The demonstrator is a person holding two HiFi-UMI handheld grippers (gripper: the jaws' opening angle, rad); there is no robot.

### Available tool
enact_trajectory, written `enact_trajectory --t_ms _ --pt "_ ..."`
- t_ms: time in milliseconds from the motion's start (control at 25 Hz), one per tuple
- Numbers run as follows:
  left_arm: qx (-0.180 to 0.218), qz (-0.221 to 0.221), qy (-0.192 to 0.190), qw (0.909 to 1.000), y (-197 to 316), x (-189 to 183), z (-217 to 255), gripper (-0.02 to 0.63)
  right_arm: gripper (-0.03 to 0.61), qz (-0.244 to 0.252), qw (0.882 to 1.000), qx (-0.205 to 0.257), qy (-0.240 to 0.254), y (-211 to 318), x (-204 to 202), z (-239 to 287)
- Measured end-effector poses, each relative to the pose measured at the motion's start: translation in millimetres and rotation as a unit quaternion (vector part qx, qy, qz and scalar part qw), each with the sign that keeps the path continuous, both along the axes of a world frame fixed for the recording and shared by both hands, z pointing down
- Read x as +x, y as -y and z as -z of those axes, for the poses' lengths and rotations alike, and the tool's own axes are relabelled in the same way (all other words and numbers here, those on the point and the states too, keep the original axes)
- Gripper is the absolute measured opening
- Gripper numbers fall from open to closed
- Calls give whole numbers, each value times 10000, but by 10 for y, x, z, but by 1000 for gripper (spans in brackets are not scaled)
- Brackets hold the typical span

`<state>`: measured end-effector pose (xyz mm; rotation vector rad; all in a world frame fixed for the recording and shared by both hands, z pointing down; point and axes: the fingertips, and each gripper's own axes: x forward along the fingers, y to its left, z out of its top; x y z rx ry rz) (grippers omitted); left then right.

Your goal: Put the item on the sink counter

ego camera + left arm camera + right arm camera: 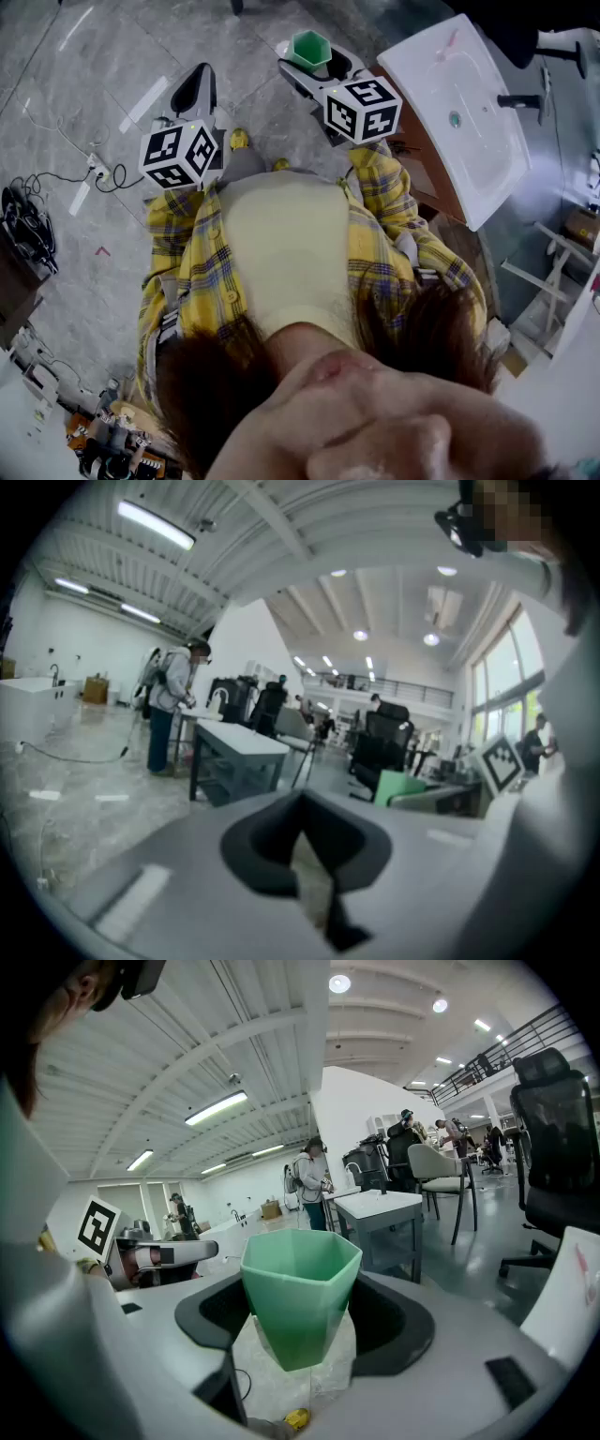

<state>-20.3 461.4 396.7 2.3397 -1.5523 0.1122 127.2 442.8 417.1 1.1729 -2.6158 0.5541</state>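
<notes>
A green hexagonal cup (310, 44) sits between the jaws of my right gripper (315, 58), held out in front of the body, left of the sink. In the right gripper view the cup (300, 1293) stands upright and empty, and the right gripper (305, 1326) is shut on its sides with the jaws wide. The white sink (469, 112) with its faucet (521, 99) rests on a wooden cabinet at the upper right. My left gripper (194, 90) hangs over the grey floor to the left, jaws together and holding nothing. In its own view the left gripper (302, 841) shows only floor in the slit.
Cables and a power strip (97, 170) lie on the floor at the left, with equipment clutter at the lower left. A grey table (239, 747), an office chair (558, 1147) and a standing person (171, 705) are farther off in the hall.
</notes>
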Motion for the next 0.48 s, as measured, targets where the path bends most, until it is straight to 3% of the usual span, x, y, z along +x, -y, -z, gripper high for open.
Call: enact_trajectory --t_ms 480 --pt "-25 24 5 10000 158 -127 4 -5 327 -84 9998 -166 77 189 -74 -22"
